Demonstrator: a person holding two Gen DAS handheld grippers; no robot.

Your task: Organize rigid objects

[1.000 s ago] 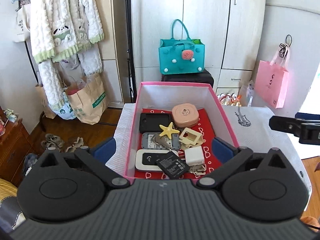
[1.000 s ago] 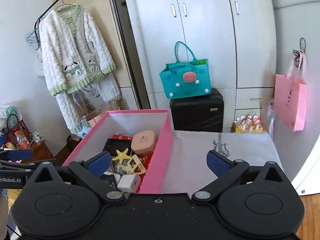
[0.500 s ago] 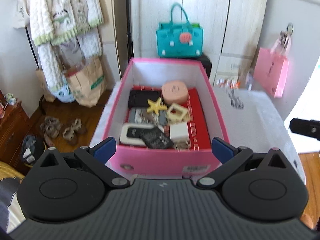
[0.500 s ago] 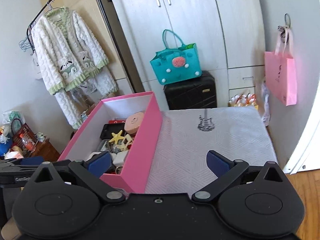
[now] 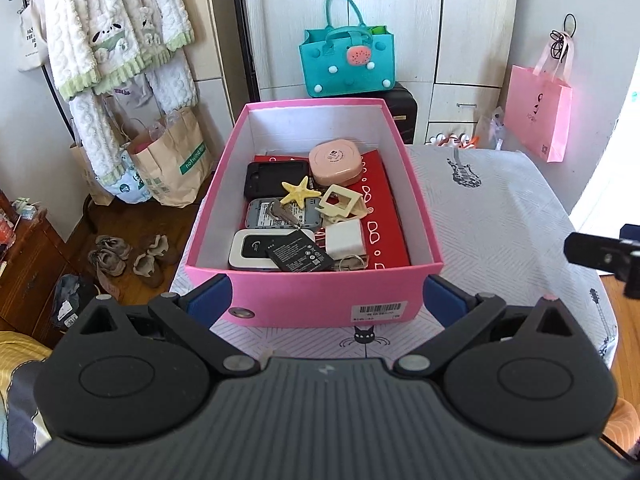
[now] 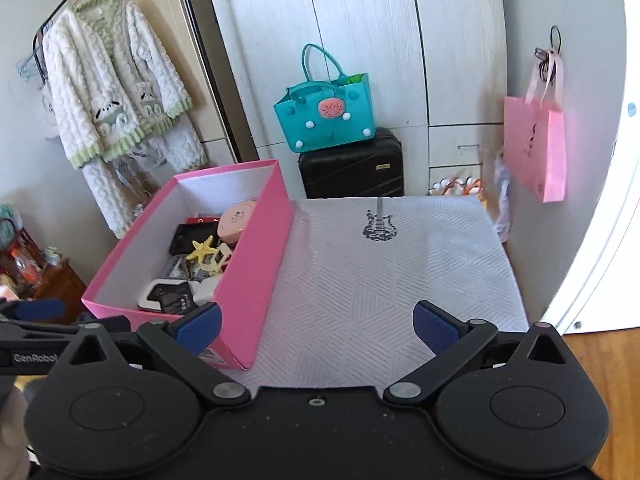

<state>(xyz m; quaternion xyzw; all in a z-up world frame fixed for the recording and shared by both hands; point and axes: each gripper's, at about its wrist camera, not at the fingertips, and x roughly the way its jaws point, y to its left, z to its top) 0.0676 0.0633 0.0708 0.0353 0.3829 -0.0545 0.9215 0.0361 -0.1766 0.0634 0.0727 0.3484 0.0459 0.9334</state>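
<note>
A pink box (image 5: 320, 296) (image 6: 256, 264) stands on the left part of a table with a white patterned cloth (image 6: 384, 280). It holds a pink round case (image 5: 335, 162), a yellow starfish (image 5: 301, 192), a black phone case (image 5: 276, 178), a white router (image 5: 250, 252), a black battery (image 5: 300, 256), a white charger cube (image 5: 344, 237) and a cream frame (image 5: 340, 204). My left gripper (image 5: 326, 300) hangs open before the box's near wall, holding nothing. My right gripper (image 6: 316, 326) is open and empty over the cloth, right of the box.
A teal bag (image 6: 326, 118) sits on a black suitcase (image 6: 352, 166) behind the table. A pink bag (image 6: 536, 148) hangs on the right wall. A fleecy robe (image 6: 116, 92) hangs at left. Paper bags (image 5: 172, 156) and shoes (image 5: 128, 258) lie on the floor.
Both grippers have drawn back from the box toward the table's near edge; the box's front wall and label now show. Both stay open and empty.
</note>
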